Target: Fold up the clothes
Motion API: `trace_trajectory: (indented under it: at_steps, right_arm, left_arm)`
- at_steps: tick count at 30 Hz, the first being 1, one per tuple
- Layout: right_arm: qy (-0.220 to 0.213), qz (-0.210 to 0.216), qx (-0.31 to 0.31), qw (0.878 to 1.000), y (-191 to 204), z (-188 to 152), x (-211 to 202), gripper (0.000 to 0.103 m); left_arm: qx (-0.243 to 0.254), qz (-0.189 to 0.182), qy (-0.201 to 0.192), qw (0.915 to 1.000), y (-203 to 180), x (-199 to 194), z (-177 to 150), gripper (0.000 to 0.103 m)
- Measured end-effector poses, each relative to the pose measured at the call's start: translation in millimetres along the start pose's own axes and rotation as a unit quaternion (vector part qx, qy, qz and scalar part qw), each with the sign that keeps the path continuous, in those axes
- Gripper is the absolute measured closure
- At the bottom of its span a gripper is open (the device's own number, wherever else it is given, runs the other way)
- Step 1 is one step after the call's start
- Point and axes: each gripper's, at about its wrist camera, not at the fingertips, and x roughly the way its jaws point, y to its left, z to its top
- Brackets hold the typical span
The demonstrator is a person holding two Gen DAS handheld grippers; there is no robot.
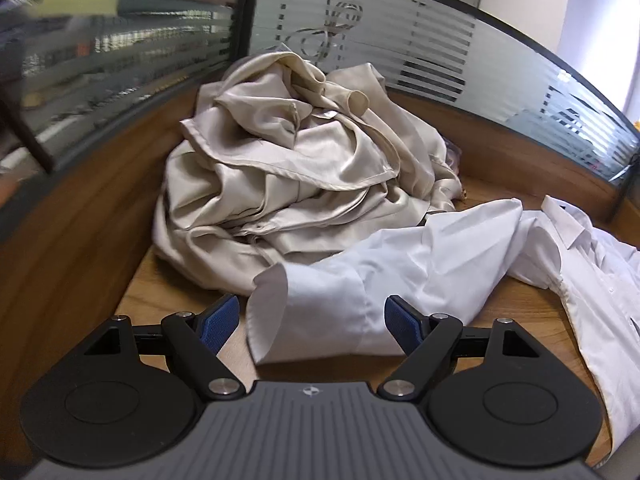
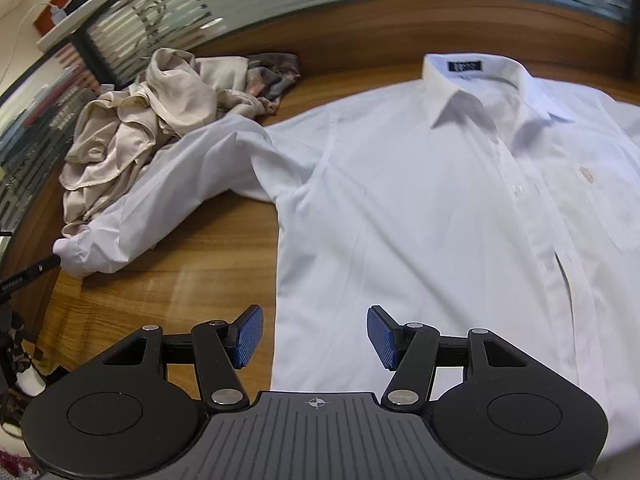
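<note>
Both jaws stand apart, gripping nothing. Left gripper [image 1: 312, 322]: blue pads [image 1: 218, 322] spread wide, the cuff [image 1: 272, 312] of the white shirt's sleeve [image 1: 400, 264] seen between them, pads not pressing on it. Right gripper [image 2: 315, 336]: pads [image 2: 248, 336] released, hovering at the shirt's side edge near the hem, no cloth pinched.

Shirt [image 2: 420, 200] lies front up, buttoned, spread flat on the wood table [image 2: 180, 280]; collar [image 2: 472, 92] at 12 o'clock in the right view, dark neck label [image 2: 463, 66] showing. Small yellowish mark on the chest at 3 o'clock. Sleeve runs out toward 9 o'clock, bent and rumpled, cuff end at the table's edge.

Beige pile [image 1: 288, 168] of satin garments, crumpled, at 12 o'clock from the left gripper, touching the sleeve; in the right view it sits at 10 o'clock. Patterned cloth [image 2: 276, 76] is tucked behind the pile. Striped frosted glass partition [image 1: 420, 52] bounds the table at the far side.
</note>
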Motion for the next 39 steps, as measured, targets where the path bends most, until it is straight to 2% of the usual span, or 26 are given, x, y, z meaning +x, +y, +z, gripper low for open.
trace_trajectory:
  at_steps: [2,4,5,6,8,13,19,25,27,30,35,39]
  right_arm:
    - [-0.003,-0.009,0.008,1.000,4.5,-6.0,-3.2,0.043]
    - [-0.007,-0.017,0.016,1.000,8.2,-11.1,-6.1,0.043]
    - [-0.008,-0.020,0.018,1.000,9.7,-12.8,-7.1,0.043]
    - [-0.009,-0.023,0.021,0.999,11.1,-14.2,-7.6,0.043]
    - [-0.012,-0.029,0.024,0.999,13.7,-16.5,-7.8,0.042]
    - [-0.018,-0.031,0.029,0.999,16.8,-19.6,-2.6,0.042]
    - [-0.023,-0.037,0.015,0.999,20.3,-18.4,16.4,0.042]
    - [-0.003,-0.041,-0.025,0.999,23.2,-19.7,44.6,0.043]
    - [0.003,-0.049,-0.044,0.998,23.1,-21.8,52.2,0.043]
    - [0.008,-0.053,-0.053,0.997,20.9,-23.1,57.8,0.043]
    - [-0.024,-0.031,-0.080,0.996,33.7,-6.6,50.9,0.044]
    - [-0.045,-0.016,-0.130,0.990,58.7,20.2,61.0,0.057]
  left_arm:
    - [0.000,-0.021,0.010,0.9997,3.4,10.3,1.7,0.026]
    - [0.000,-0.040,0.020,0.9990,2.9,16.2,2.2,0.044]
    - [0.002,-0.044,0.023,0.9988,1.5,16.8,1.9,0.070]
    - [0.003,-0.049,0.026,0.9985,0.3,16.8,2.3,0.090]
    - [-0.002,-0.056,0.025,0.9981,-2.2,8.9,6.5,0.095]
    - [-0.011,-0.060,0.001,0.9982,-9.9,-36.9,40.0,0.097]
    - [-0.032,-0.045,0.002,0.9985,-21.8,-89.8,87.3,0.097]
    - [-0.083,-0.026,-0.008,0.9961,-15.2,-127.5,122.4,0.098]
    - [-0.088,-0.016,-0.006,0.9959,-11.1,-130.0,128.7,0.098]
    - [-0.065,0.019,0.001,0.9977,-10.3,-120.4,129.4,0.098]
    - [-0.074,0.038,0.013,0.9964,-2.5,-103.8,125.8,0.098]
    - [-0.074,0.048,0.015,0.9960,3.2,-91.1,126.8,0.098]
